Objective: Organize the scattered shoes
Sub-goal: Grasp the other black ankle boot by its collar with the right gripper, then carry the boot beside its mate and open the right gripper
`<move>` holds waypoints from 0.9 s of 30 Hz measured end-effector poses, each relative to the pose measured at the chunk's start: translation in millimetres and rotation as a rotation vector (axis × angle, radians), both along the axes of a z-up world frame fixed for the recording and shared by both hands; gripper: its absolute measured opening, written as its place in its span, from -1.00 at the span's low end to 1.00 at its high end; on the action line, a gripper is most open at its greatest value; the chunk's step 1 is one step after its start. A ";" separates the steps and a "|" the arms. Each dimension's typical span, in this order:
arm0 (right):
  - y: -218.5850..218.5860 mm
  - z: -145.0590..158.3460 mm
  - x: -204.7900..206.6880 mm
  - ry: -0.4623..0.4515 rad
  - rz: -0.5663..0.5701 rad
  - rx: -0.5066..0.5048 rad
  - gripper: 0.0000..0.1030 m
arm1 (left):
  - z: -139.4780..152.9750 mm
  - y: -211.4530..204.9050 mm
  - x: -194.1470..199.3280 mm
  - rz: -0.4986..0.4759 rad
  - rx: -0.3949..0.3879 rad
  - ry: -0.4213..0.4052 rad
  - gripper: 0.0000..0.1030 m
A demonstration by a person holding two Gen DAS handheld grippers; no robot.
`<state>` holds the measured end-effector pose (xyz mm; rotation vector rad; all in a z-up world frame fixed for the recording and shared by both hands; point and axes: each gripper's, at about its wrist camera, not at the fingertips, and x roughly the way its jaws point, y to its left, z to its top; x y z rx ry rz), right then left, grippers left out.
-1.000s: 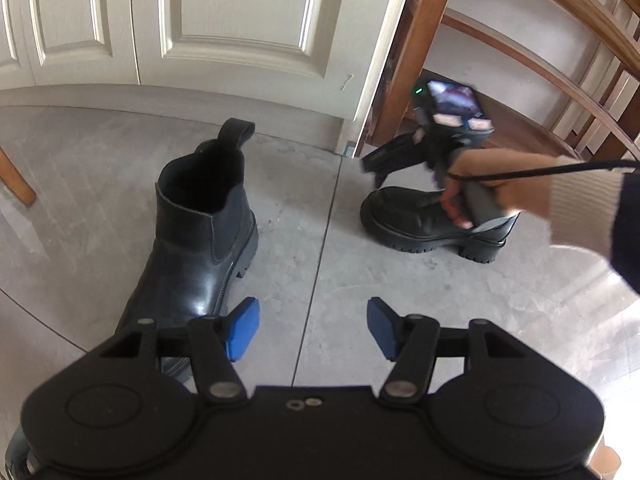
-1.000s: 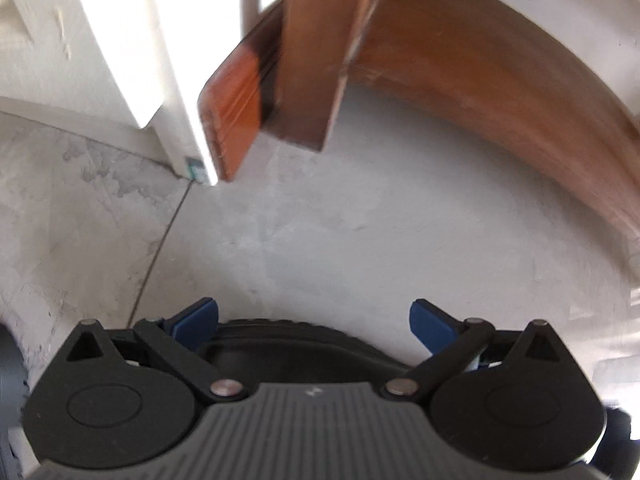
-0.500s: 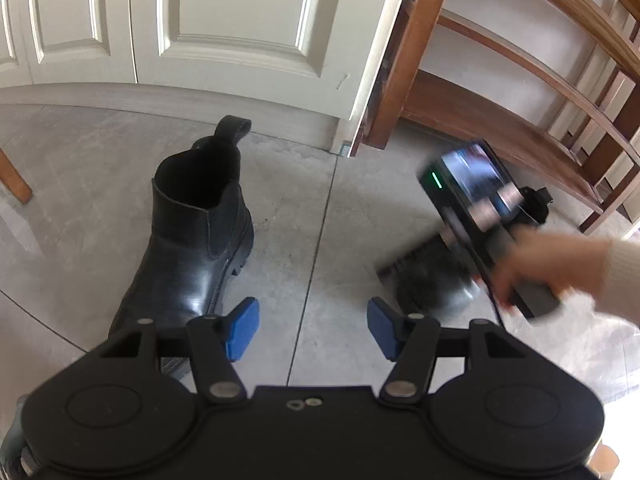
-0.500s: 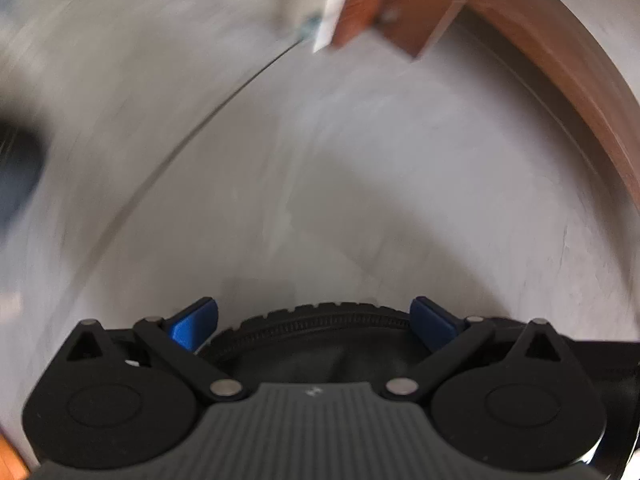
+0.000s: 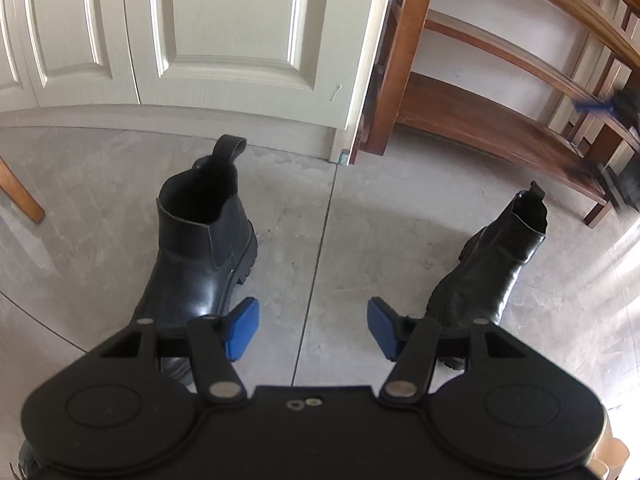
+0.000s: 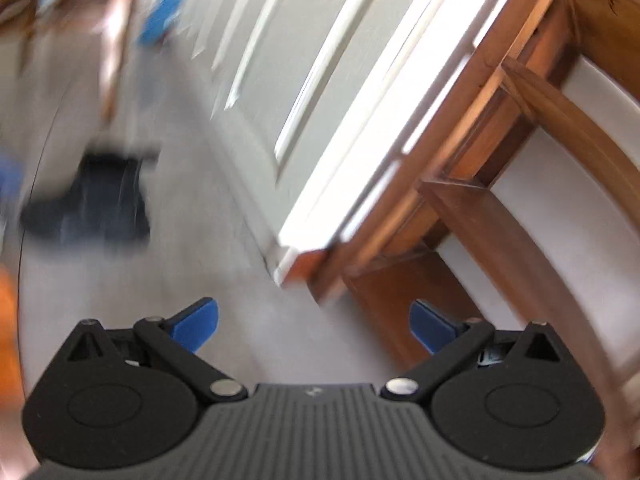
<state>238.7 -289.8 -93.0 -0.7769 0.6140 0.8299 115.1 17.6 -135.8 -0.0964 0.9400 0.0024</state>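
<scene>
Left gripper: the left gripper point(image 5: 312, 330), black with blue pads, hangs over the grey stone floor point(image 5: 320, 240) pointing steeply down; its jaws stand apart with only bare floor between them.
Right gripper: the right gripper point(image 6: 314, 326), seen in its own blurred view, has its jaws wide apart and holds nothing.
Near boot: a glossy black leather ankle boot with a chunky ridged sole point(image 5: 202, 256) stands upright just beyond the left pad, pull loop at the back of its collar.
Far boot: its matching black ankle boot point(image 5: 494, 268) stands upright to the right, well apart from the first, near the wooden shoe rack point(image 5: 480, 124).
Backdrop: a cream panelled door point(image 5: 224, 32) rises behind the boots.
Handling, judged: each boot looks fairly heavy and bottom-weighted; the sole stiff, the shaft softer, the polished leather likely slippery.
Where to grip, judged: pinch the collar wall at the open top, or the pull loop; avoid the smooth toe.
</scene>
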 end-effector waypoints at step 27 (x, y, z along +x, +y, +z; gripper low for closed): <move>118.9 -178.9 51.7 0.421 -0.002 -0.211 1.00 | -24.7 -18.2 -34.8 -0.070 0.128 0.180 0.18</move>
